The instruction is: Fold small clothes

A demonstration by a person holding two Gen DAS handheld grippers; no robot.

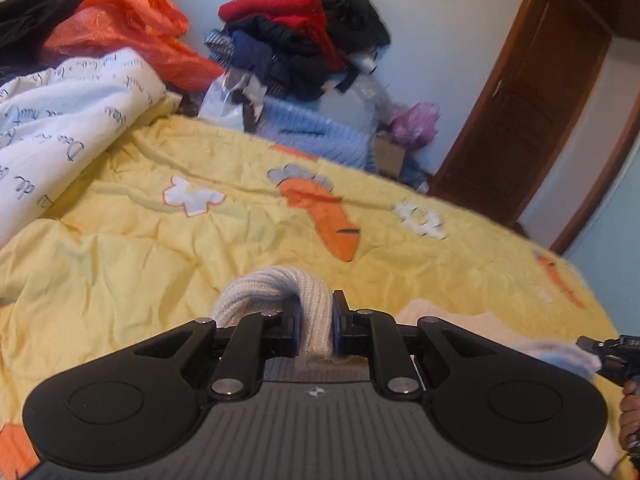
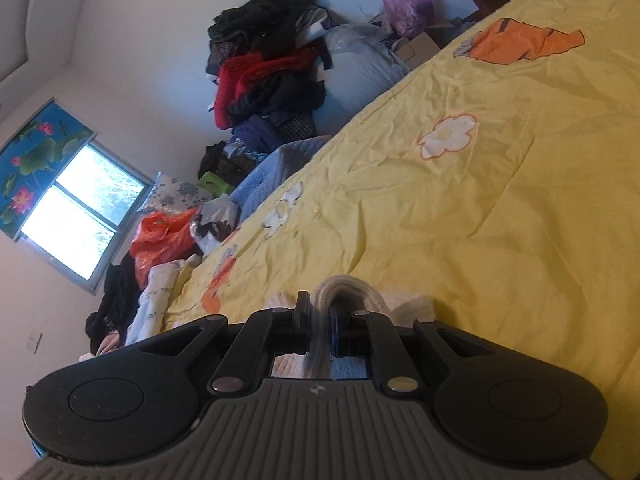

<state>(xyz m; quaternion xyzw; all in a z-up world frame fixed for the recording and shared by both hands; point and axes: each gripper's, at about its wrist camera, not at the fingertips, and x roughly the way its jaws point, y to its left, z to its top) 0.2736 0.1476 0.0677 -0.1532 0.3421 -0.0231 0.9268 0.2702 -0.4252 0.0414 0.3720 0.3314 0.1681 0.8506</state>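
A cream ribbed knit garment (image 1: 280, 288) bunches up over the yellow bedspread (image 1: 160, 240). My left gripper (image 1: 316, 312) is shut on a fold of it, the knit squeezed between the black pads. More of the pale fabric (image 1: 460, 320) trails right toward the other gripper's tip (image 1: 600, 350) at the frame edge. In the right wrist view my right gripper (image 2: 320, 312) is shut on another ribbed edge of the knit garment (image 2: 348, 286), which loops over the fingers. The view is tilted, with the bedspread (image 2: 480, 200) sloping up to the right.
A white quilt with script (image 1: 60, 136) and an orange plastic bag (image 1: 128, 28) lie at the bed's far left. A tall heap of dark and red clothes (image 1: 300, 32) and a blue blanket (image 1: 320, 132) stand beyond the bed. A brown door (image 1: 520, 100) is at the right.
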